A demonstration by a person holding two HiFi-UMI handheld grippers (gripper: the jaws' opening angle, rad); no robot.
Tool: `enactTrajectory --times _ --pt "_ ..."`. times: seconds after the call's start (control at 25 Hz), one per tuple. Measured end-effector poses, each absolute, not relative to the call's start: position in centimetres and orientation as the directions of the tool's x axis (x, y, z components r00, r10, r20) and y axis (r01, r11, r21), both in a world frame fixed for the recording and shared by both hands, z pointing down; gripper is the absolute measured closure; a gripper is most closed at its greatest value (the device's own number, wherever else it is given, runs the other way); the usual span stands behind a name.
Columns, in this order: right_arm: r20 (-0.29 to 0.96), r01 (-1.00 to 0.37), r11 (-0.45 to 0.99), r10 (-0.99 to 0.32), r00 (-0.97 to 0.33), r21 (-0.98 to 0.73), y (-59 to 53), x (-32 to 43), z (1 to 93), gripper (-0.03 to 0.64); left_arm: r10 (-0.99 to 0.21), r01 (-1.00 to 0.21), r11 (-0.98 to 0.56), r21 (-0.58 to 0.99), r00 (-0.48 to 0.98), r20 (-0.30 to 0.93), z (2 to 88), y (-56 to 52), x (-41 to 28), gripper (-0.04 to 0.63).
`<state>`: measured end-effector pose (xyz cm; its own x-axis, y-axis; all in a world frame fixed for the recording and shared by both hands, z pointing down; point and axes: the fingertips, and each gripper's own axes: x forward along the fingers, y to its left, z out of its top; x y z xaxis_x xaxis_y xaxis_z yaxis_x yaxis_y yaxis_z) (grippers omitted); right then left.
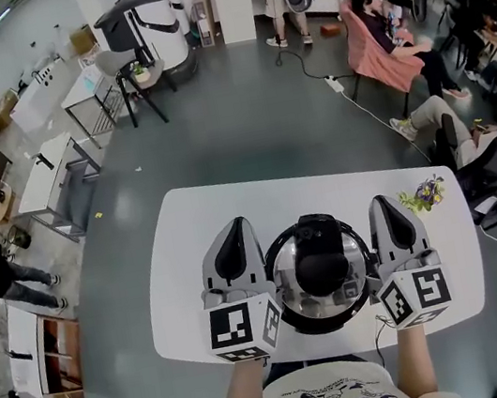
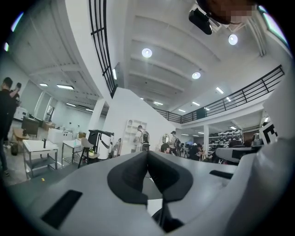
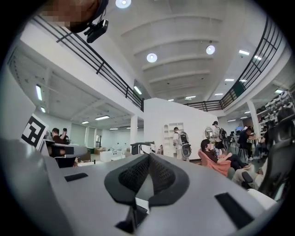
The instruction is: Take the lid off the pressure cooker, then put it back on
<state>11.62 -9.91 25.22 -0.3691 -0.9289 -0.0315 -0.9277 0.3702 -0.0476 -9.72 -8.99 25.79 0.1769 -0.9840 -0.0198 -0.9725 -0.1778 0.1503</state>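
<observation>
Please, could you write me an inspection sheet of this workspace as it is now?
Surface: white table.
Job's things: pressure cooker at the middle, lid on it.
Clutter: small bunch of flowers near the table's right end.
Grippers: left gripper and right gripper flank the cooker; both shut, nothing between the jaws.
Cables: power strip with its cable on the floor.
Surroundings: seated people, side tables.

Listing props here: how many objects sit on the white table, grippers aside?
2: the pressure cooker at the near edge, between left gripper and right gripper; a small flower sprig toward the right edge. The grippers could hide something small.
</observation>
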Motion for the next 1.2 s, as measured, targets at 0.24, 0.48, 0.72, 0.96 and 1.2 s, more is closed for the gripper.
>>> enactTrajectory --times 0.24,0.48,0.72,0.96,1.2 --pt "-0.02 -0.934 0.356 -0.934 -0.356 -0.032 -9.4 11.6 25.6 0.606 -0.983 -0.973 -0.185 0.142 0.183 -0.025 25.7 -8.4 -9.4 0.581" --pt "-0.005 -0.936 0.351 -0.936 -0.351 -0.02 -9.6 11.7 25.8 0.606 -0.982 -0.972 -0.189 0.14 0.188 -0.023 25.6 -8.5 -8.7 0.58" --pt "0.009 -0.936 0.352 -0.936 -0.352 -0.024 -9.2 11.7 26.0 0.606 -0.982 -0.972 -0.187 0.142 0.186 -0.023 25.5 -8.0 -8.6 0.58" --pt "0.012 -0.934 0.355 -0.935 -0.356 -0.022 -9.6 11.9 26.4 0.606 -0.983 -0.973 -0.182 0.143 0.181 -0.021 25.8 -8.2 -8.4 0.581" --pt "0.012 -0.934 0.357 -0.934 -0.357 -0.017 -9.1 11.1 26.4 0.606 -0.983 -0.972 -0.182 0.149 0.181 -0.019 25.8 -7.6 -9.1 0.58"
